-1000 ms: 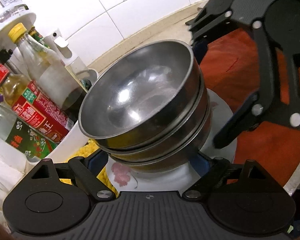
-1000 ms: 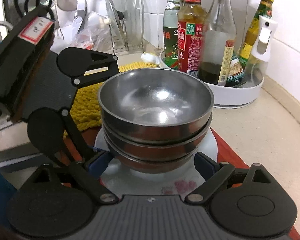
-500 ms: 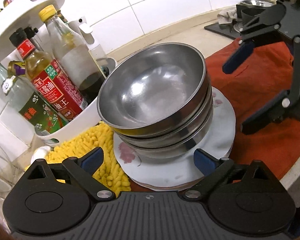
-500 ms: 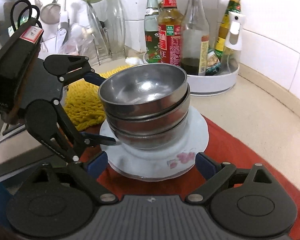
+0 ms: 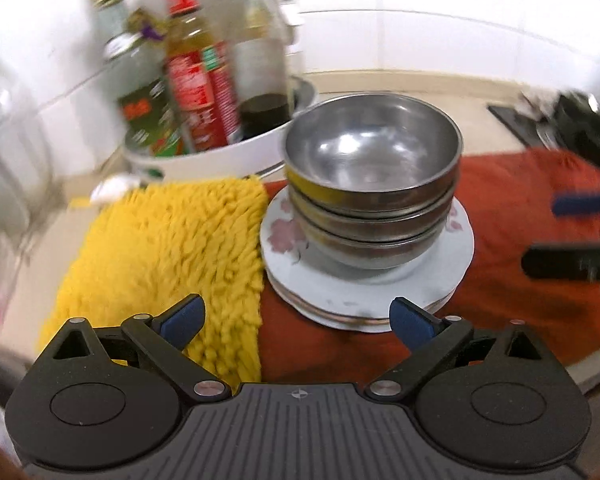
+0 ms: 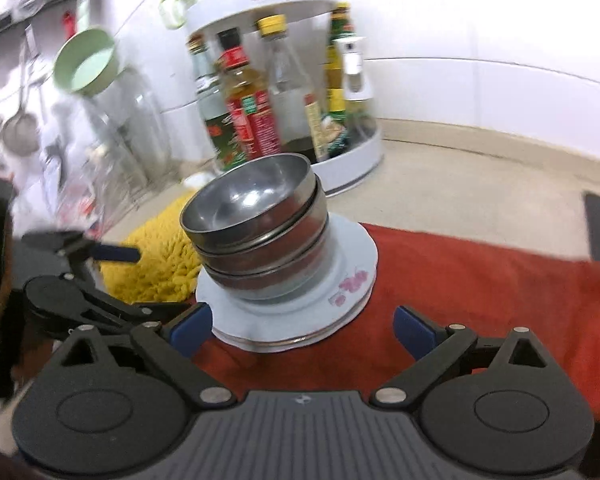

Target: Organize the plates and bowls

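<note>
- Looking along the left tool (image 5: 296,322), its blue-tipped fingers (image 5: 182,316) stand spread wide with nothing between them; the jaws have just been opening
- Under that tool lie a yellow shaggy mat (image 5: 172,248) on one side and a red cloth (image 5: 512,236) on the other, both spread on the pale desk (image 5: 476,116)
- Just past the fingertips sits a stack of white plates (image 5: 440,276) with pink flowers, resting on the red cloth with its edge touching the yellow mat
- On the top plate stands a stack of three steel bowls (image 5: 372,152), nested upright, the top one showing its shiny hollow
- Beyond the bowls, towards the tiled wall, a white round rack (image 5: 220,160) holds blurred sauce bottles (image 5: 196,84)
- At the far right of this view the right tool shows only as a dark blurred shape with a blue tip
- From the right tool (image 6: 302,328) the picture is much the same: blue fingers (image 6: 414,330) spread apart, nothing pinched, jaws just been opening, the plates (image 6: 352,256) lying just ahead of the tips and clear of them
- The bowls (image 6: 256,200) sit tilted in this view, on the plates
- The left tool appears at the left edge, near the yellow mat (image 6: 156,256), apart from the plates
- Farther back stands the rack (image 6: 356,160) with its bottles (image 6: 248,108); a green bowl (image 6: 88,62) hangs by the wall
</note>
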A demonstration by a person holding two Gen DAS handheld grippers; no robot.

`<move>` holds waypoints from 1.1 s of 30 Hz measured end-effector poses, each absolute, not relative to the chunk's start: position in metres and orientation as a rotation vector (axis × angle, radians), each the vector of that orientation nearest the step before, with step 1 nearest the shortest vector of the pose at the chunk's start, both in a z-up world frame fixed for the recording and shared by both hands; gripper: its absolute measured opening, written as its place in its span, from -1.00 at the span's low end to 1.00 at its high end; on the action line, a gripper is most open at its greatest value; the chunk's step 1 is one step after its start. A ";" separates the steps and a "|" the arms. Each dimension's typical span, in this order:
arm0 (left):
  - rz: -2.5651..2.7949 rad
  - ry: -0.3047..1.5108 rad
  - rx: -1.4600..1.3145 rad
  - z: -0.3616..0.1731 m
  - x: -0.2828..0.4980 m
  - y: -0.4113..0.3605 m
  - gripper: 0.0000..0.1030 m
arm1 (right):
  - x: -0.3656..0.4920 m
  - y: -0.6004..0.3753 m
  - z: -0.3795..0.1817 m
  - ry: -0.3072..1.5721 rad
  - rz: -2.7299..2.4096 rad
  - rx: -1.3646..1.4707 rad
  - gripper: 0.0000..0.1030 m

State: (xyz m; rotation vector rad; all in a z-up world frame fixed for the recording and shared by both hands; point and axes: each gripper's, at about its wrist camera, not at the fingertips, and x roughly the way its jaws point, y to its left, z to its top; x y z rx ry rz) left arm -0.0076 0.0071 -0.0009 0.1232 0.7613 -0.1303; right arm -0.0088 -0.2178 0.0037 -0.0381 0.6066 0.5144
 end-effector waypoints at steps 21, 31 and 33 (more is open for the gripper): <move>0.086 0.782 -0.050 0.009 -0.051 -0.035 0.99 | -0.038 -0.233 -0.003 0.598 0.267 -0.019 0.91; 0.147 0.785 -0.070 0.012 -0.065 -0.043 0.96 | -0.044 -0.241 -0.006 0.611 0.279 -0.006 0.92; 0.151 0.793 -0.074 0.012 -0.067 -0.042 0.96 | -0.044 -0.240 -0.007 0.614 0.281 -0.011 0.92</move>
